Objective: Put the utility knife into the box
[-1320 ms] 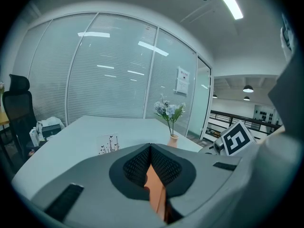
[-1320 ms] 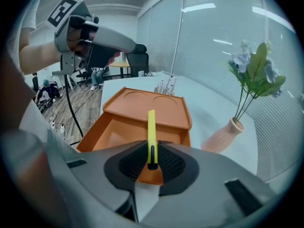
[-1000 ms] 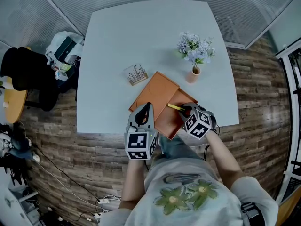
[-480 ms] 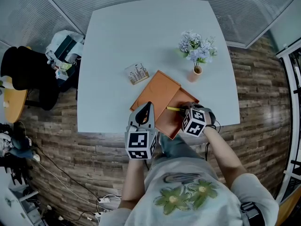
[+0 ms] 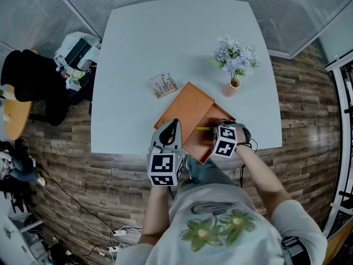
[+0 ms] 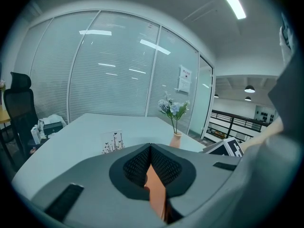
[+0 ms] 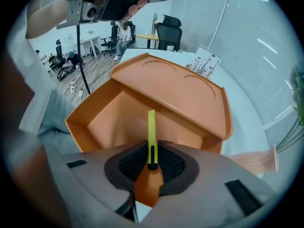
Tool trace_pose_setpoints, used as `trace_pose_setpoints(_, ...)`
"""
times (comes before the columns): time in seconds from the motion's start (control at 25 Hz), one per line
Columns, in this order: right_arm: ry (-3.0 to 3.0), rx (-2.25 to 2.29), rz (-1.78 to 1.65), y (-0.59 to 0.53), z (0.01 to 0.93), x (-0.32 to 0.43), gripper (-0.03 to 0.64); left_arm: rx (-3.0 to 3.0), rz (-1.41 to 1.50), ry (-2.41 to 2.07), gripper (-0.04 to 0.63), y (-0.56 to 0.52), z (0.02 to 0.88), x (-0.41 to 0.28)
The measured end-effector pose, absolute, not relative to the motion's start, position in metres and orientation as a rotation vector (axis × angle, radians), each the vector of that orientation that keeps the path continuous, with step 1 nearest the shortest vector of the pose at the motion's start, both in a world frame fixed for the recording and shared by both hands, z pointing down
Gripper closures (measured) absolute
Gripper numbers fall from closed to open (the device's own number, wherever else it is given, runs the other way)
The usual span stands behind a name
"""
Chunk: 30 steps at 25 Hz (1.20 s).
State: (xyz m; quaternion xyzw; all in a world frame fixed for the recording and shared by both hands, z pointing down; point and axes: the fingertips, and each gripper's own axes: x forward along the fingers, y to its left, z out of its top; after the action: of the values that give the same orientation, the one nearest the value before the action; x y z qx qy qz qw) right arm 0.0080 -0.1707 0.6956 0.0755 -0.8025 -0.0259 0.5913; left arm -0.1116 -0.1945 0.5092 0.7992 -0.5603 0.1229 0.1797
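An open orange box (image 5: pixel 197 141) lies at the table's near edge, its lid (image 5: pixel 186 105) folded back behind it. My right gripper (image 5: pixel 217 131) is shut on a yellow utility knife (image 5: pixel 203 128) and points steeply down over the box's inside. In the right gripper view the knife (image 7: pixel 151 132) sticks out between the pads above the box floor (image 7: pixel 111 122), with the lid (image 7: pixel 183 91) beyond. My left gripper (image 5: pixel 172 127) sits at the box's near left edge. A strip of the orange box wall (image 6: pixel 156 194) is pinched between its jaws.
A vase of pale flowers (image 5: pixel 234 65) stands right of the box, and a small card stand (image 5: pixel 163 85) to its left. The white table (image 5: pixel 143 48) stretches away behind. A dark chair with bags (image 5: pixel 71 57) sits off the table's left side. The person's lap is under the near edge.
The right gripper has sunk a little toward the box and rolled, the knife still in it. The left gripper has stayed in place.
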Motion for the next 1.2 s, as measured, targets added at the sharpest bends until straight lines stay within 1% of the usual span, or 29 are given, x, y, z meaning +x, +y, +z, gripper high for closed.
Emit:
trace_pose_setpoints(0.96, -1.812, 0.11, -0.069, -0.173, 0.716, 0.012, 0.545, 2.235, 0.378, -1.571, 0.594, -0.199, 0.521, -0.109)
trace_pose_setpoints(1.0, -1.811, 0.113, -0.065, -0.172, 0.716, 0.012, 0.541, 2.237, 0.378, -1.572, 0.595, -0.199, 0.52, -0.11)
trace_pose_setpoints(1.08, -1.815, 0.116, -0.052, -0.171, 0.712, 0.01, 0.505, 2.243, 0.377, -1.573, 0.595, -0.2, 0.518, -0.111)
trace_pose_setpoints(1.2, -1.838, 0.133, -0.032, -0.17, 0.705, 0.009, 0.505, 2.251, 0.373, -1.576, 0.595, -0.2, 0.515, -0.111)
